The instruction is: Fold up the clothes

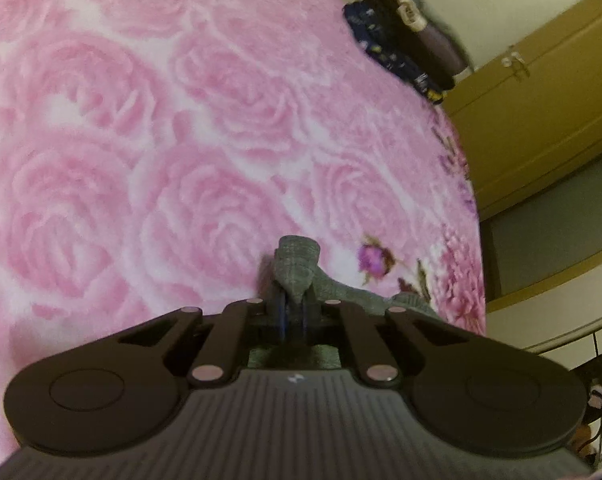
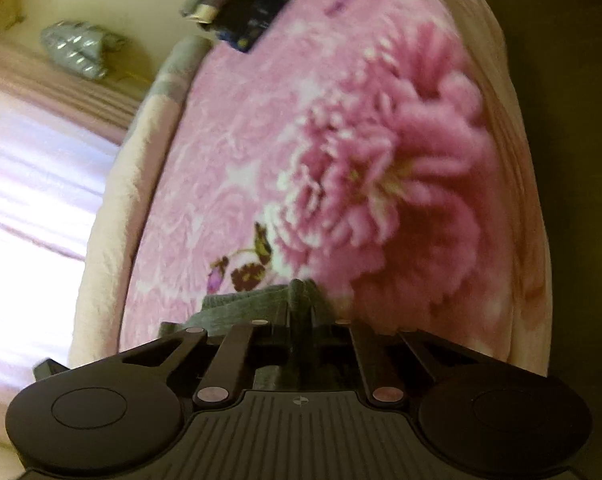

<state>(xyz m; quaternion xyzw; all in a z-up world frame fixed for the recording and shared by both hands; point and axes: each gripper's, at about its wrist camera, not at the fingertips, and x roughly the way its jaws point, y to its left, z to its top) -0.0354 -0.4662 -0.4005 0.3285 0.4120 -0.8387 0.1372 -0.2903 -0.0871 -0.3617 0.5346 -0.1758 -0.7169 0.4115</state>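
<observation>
Grey garment [image 1: 297,268] pinched, both hand-held grippers [image 1: 295,312]; blanket [image 1: 181,140] edge blurred.

Two wrist cameras, low over one pink floral blanket [image 1: 181,140]

Left view faces across the bed toward a wooden cupboard [image 1: 541,92]; right view, tilted, faces a bright curtain [image 2: 33,200]. Both share the dark clothes pile [image 1: 397,44] at the far edge.
</observation>
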